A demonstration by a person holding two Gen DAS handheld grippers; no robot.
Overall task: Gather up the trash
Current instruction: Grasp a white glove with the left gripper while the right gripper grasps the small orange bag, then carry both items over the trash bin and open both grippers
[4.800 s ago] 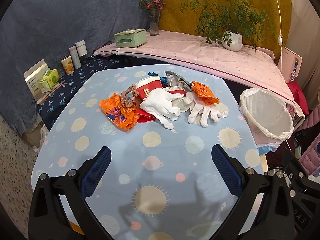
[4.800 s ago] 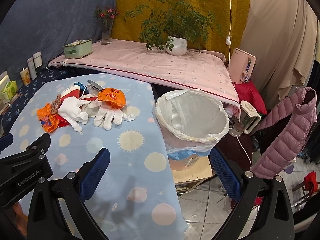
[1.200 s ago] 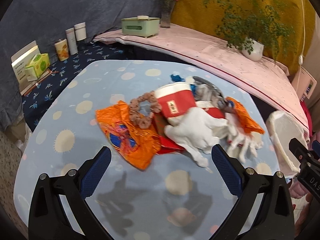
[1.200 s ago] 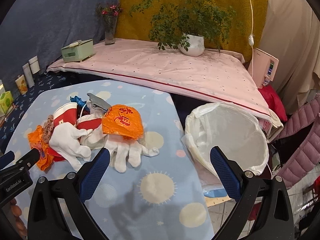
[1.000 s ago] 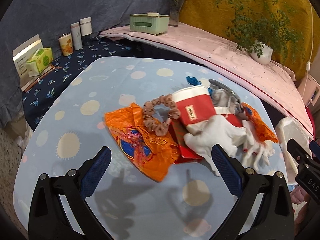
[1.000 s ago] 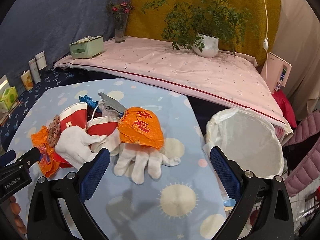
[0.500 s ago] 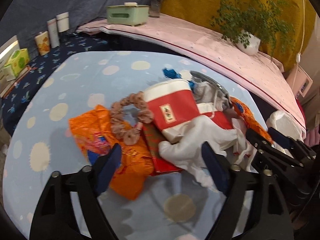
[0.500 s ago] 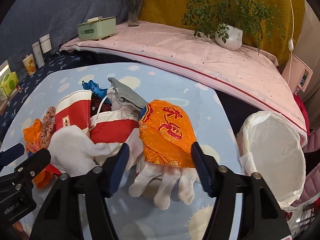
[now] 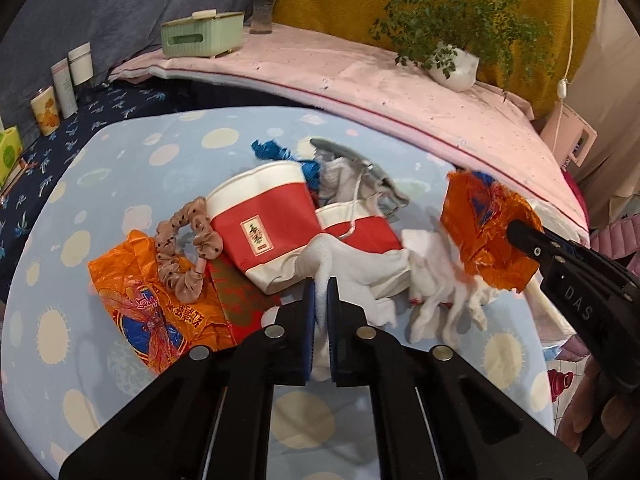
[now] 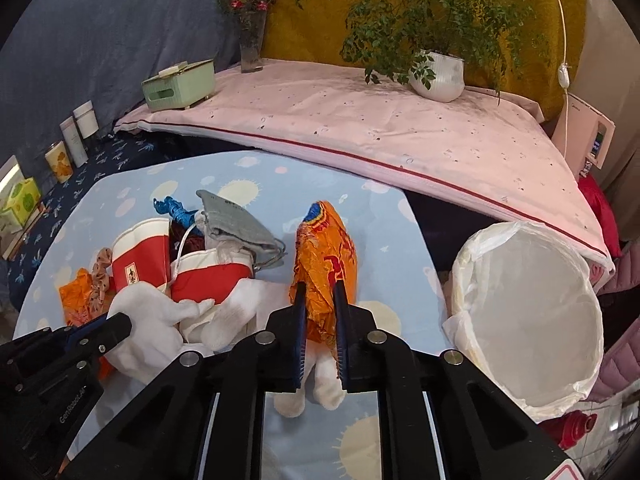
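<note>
A heap of trash lies on the blue sun-print table (image 9: 132, 160): two red-and-white paper cups (image 9: 260, 220), white gloves, a grey mask (image 9: 360, 168), a beige scrunchie (image 9: 180, 252) and a flat orange bag (image 9: 152, 308). My left gripper (image 9: 320, 296) is shut on a white glove (image 9: 352, 268) at the heap's near side. My right gripper (image 10: 320, 300) has its jaws closing, and its pads pinch a crumpled orange wrapper (image 10: 326, 256) that stands on edge above another white glove (image 10: 316, 384). The bin with a white liner (image 10: 528, 312) stands off the table's right edge.
Behind the table runs a pink-covered ledge (image 10: 360, 120) with a green tissue box (image 10: 178, 84), a flower vase (image 10: 252, 48) and a potted plant (image 10: 438, 68). Jars and boxes (image 10: 68, 148) line the left side. A pink jacket (image 10: 624, 280) hangs at the right.
Both grippers moved in on the heap and went from wide open to shut, the left on a white glove, the right on the orange wrapper, now pulled up on edge.
</note>
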